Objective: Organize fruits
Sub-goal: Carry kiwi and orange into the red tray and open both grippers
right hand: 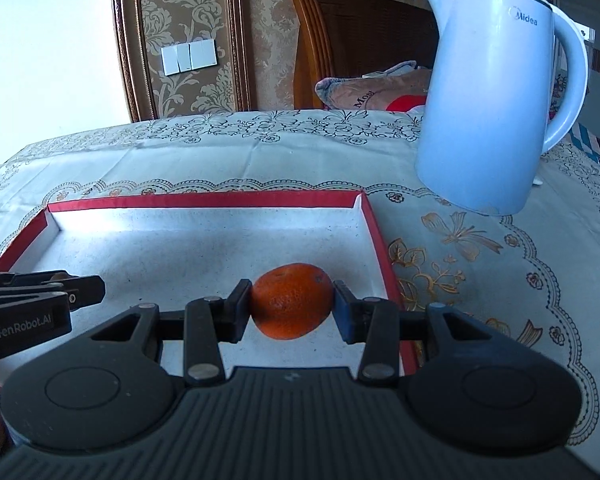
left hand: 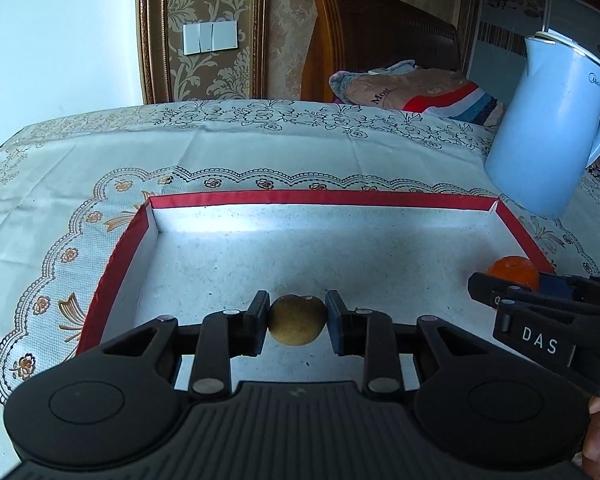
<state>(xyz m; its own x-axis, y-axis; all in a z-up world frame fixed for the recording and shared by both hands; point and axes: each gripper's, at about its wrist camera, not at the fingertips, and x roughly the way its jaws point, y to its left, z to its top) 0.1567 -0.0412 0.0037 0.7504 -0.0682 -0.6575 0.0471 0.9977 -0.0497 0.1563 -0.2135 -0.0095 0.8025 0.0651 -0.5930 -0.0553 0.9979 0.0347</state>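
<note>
A shallow red-rimmed box (left hand: 320,198) with a white floor lies on the table; it also shows in the right wrist view (right hand: 204,200). My left gripper (left hand: 297,320) is shut on a small brown-yellow fruit (left hand: 297,322) over the box's near part. My right gripper (right hand: 292,306) is shut on an orange (right hand: 293,300) over the box's right side, near the right wall. In the left wrist view the orange (left hand: 514,270) and the right gripper (left hand: 512,288) show at the right. The left gripper's fingers (right hand: 80,290) show at the left in the right wrist view.
A light blue Midea kettle (right hand: 496,92) stands on the patterned tablecloth (right hand: 260,148) right of the box's far corner; it also shows in the left wrist view (left hand: 552,128). A bed with a wooden headboard (left hand: 380,36) and pillows lies behind the table.
</note>
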